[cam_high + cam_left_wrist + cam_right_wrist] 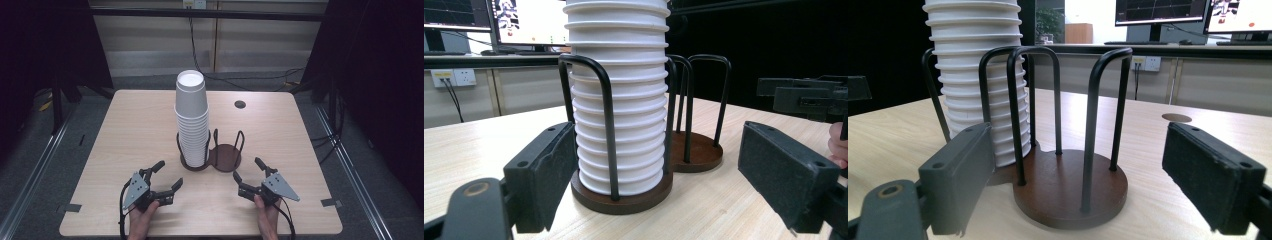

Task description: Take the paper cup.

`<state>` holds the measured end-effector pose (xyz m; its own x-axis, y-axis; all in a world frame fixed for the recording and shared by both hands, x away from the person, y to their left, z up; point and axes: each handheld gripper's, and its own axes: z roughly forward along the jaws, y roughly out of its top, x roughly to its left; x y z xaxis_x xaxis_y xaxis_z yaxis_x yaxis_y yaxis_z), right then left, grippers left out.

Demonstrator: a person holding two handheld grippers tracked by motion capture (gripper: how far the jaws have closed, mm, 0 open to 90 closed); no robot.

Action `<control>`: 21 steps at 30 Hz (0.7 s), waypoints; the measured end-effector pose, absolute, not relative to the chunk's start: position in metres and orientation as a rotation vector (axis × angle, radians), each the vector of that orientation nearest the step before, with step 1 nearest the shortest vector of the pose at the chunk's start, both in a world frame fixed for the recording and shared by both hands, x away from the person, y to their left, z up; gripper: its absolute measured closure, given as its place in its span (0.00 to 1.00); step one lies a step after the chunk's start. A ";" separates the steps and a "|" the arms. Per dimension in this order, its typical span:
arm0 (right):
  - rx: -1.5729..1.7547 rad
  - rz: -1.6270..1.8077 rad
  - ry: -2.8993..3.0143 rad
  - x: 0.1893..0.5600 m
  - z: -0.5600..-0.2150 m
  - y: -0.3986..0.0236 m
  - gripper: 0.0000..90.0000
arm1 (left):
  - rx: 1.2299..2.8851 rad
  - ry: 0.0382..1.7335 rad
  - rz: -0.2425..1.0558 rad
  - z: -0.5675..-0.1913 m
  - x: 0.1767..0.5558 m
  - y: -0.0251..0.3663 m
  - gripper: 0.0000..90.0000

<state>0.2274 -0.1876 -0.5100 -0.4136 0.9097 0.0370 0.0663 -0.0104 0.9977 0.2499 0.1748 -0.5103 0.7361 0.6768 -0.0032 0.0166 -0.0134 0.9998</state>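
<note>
Both your grippers sit low in the frame, jaws apart and holding nothing, facing the cup stack.

Your left gripper (pixel 166 176) is at lower left and your right gripper (pixel 247 170) at lower right, each near the rack (pixel 225 156) but not touching it. The cups (pixel 191 117) stand upright at frame centre in the rack's left ring; its right ring is bare. Around them lies the table (pixel 130 125).
</note>
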 end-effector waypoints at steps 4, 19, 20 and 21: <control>1.040 1.501 1.573 0.228 -0.510 -0.187 0.15 | 1.508 0.590 0.573 -0.510 0.250 0.175 0.18; 1.071 1.516 1.682 0.230 -0.506 -0.185 0.17 | 1.509 0.588 0.570 -0.510 0.250 0.175 0.18; 1.075 1.522 1.704 0.231 -0.505 -0.185 0.18 | 1.508 0.588 0.570 -0.510 0.250 0.175 0.18; 1.075 1.519 1.714 0.231 -0.503 -0.185 0.19 | 1.508 0.587 0.570 -0.510 0.250 0.175 0.18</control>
<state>0.2307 -0.1850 -0.5035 -0.4908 0.8681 0.0749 0.1787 0.0161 0.9838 0.2500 0.1746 -0.5103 0.7394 0.6732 -0.0045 0.0156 -0.0105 0.9998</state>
